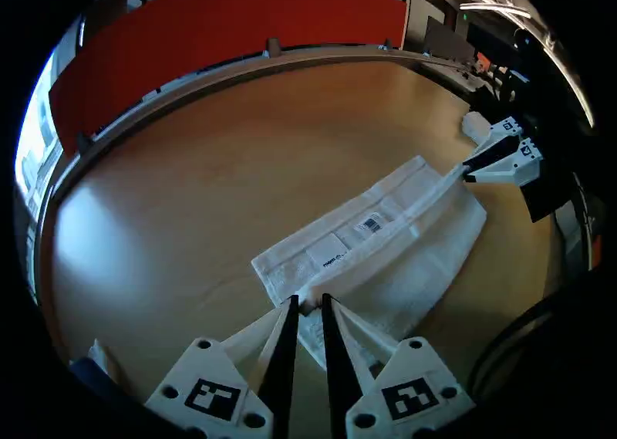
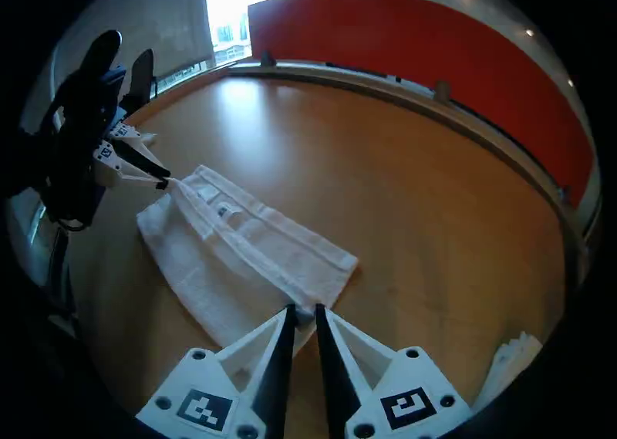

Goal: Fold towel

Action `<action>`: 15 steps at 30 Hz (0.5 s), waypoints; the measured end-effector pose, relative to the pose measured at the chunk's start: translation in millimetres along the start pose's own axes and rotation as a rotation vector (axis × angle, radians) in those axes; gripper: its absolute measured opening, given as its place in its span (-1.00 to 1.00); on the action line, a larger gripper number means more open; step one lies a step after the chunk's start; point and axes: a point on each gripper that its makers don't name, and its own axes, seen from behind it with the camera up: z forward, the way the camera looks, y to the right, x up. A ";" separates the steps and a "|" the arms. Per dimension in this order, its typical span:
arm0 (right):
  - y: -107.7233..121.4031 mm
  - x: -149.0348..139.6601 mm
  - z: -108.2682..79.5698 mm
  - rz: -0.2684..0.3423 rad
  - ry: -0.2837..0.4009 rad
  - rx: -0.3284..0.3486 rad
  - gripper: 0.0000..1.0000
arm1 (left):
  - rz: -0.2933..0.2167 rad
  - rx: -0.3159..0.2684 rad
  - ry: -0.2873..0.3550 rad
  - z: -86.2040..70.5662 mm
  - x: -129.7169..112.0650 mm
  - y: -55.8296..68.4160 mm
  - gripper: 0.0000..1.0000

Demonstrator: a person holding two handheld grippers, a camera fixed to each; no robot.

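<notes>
A white towel (image 1: 386,238) lies on the wooden table (image 1: 193,192), doubled lengthwise, with its label facing up. My left gripper (image 1: 308,306) is shut on one end of the towel's raised edge. At the far end, my right gripper (image 1: 466,173) pinches the same edge, which runs taut between the two. From the right gripper view, the towel (image 2: 231,246) stretches away from my right gripper (image 2: 305,313), which is shut on its near end. The left gripper (image 2: 166,181), held by a person's hand, grips the far corner.
A red partition (image 1: 231,30) (image 2: 432,45) stands along the table's back edge. Small stacks of white cloth lie near the table's edges (image 1: 474,123) (image 2: 513,358). A bright window (image 2: 231,7) is behind. The wide wooden surface extends beyond the towel.
</notes>
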 end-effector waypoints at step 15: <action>17.9 8.6 11.9 -0.013 0.002 -0.059 0.31 | 0.054 0.054 0.000 11.4 5.6 -15.6 -0.32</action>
